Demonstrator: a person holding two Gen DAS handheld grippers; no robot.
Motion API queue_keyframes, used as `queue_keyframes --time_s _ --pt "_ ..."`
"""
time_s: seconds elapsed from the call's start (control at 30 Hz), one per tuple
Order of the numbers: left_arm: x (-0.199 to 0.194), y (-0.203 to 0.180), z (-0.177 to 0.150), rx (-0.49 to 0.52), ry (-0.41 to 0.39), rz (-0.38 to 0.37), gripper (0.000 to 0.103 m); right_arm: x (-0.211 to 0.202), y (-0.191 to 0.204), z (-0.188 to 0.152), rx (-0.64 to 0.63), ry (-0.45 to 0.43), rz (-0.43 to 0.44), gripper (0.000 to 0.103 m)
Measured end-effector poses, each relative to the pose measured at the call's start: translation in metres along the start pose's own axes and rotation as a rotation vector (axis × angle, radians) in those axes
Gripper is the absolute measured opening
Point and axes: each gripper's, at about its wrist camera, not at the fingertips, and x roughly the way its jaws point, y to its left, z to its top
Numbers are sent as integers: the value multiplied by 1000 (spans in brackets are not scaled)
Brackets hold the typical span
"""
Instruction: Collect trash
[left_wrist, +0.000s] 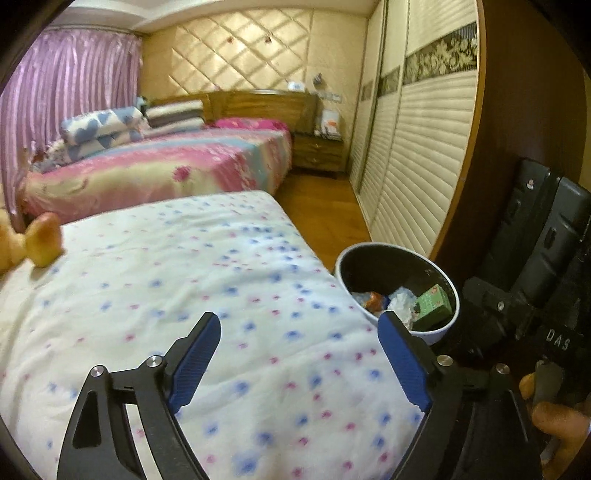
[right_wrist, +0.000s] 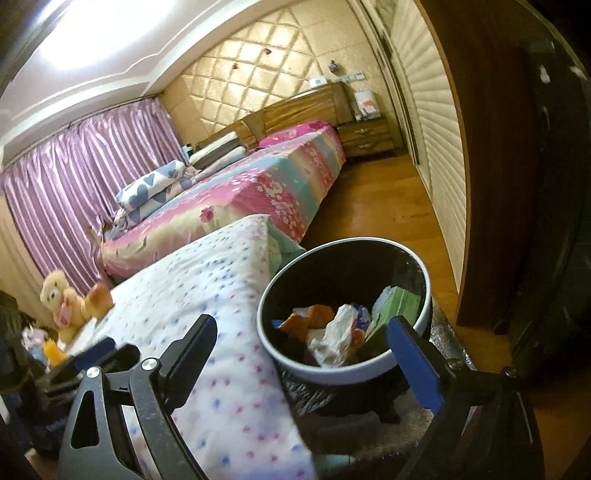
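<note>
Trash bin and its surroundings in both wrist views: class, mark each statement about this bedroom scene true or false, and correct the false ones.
1. The trash bin already holds rubbish, including a green carton. True.
2. The left claw is clamped on a wrapper. False: its jaws stand wide apart with nothing between them.
3. The bin stands beside the white dotted bedspread. True.
4. The plush bear lies inside the bin. False: it sits on the dotted bedspread, well away from the bin.
5. The right claw is open and empty. True.
6. The curtains are green. False: they are pinkish purple.
</note>
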Motion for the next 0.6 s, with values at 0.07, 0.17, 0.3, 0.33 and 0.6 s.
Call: queue_keyframes --time_s 0.07,0.17,0.3,0.33,0.6 --pt "-15 4 -8 -4 -34 19 91 -8 11 -7 -43 -19 -5 96" --pt "-37 8 -18 -8 -83 45 93 -20 23 -12 -97 -54 -10 99" --pt "-61 12 -27 -14 -147 84 97 -38 42 -14 -177 -131 -17 101" --pt "-65 13 -29 -15 -160 93 98 -40 45 -14 -190 -149 -18 102" --pt "-77 21 -47 -22 -188 142 99 -47 60 -24 -242 -252 -28 103"
